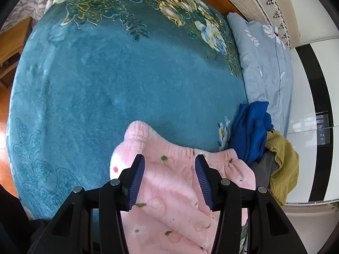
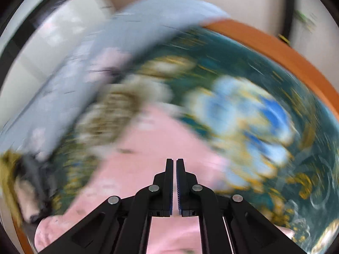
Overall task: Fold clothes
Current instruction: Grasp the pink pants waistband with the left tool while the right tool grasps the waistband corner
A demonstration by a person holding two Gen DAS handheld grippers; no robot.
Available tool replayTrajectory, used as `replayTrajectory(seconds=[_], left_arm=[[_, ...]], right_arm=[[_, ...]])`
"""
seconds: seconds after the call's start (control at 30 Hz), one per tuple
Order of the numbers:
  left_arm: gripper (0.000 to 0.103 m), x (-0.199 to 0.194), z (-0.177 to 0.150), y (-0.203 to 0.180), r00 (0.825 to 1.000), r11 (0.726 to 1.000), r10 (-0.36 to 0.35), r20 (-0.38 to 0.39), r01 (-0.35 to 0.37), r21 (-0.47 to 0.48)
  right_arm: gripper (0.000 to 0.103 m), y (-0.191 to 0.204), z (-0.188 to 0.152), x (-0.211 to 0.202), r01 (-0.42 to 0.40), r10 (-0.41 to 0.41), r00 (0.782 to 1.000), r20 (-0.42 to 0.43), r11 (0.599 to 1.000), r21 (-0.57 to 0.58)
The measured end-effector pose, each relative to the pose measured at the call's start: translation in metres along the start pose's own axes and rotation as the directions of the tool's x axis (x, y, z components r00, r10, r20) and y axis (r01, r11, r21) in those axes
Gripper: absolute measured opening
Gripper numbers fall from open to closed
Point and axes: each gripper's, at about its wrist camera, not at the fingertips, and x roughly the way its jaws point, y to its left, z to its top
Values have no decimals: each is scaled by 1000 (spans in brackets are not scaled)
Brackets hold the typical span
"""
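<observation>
Two fingers of my left gripper (image 1: 169, 182) stand apart above the pink fleece garment (image 1: 169, 190); my right gripper (image 2: 174, 185) is nearly closed over it, grasp unclear.

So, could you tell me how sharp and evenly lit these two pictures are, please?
Left wrist view: sharp, with fisheye bending at the edges; the pink garment and blue blanket read clearly, with glare at the far left rim. Right wrist view: heavily motion-blurred; only the right hand-held gripper is crisp.
</observation>
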Motion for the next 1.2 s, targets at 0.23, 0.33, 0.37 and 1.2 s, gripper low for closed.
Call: replayTrajectory(seconds=[0.23, 0.33, 0.37, 1.2], left_arm=[[56, 2, 3, 12, 1000, 998, 22, 15, -21, -53], [60, 5, 4, 17, 1000, 998, 14, 5, -14, -68], [60, 6, 4, 19, 1000, 997, 12, 1, -12, -74], [61, 67, 13, 26, 960, 981, 188, -206, -194, -10]], right_arm=[[14, 242, -62, -15, -381, 331, 924, -189, 813, -441], [37, 342, -139, -20, -532, 378, 847, -375, 620, -577], [38, 368, -165, -23, -567, 376, 824, -424, 556, -608], [60, 621, -464, 37, -399, -159, 917, -366, -314, -862]])
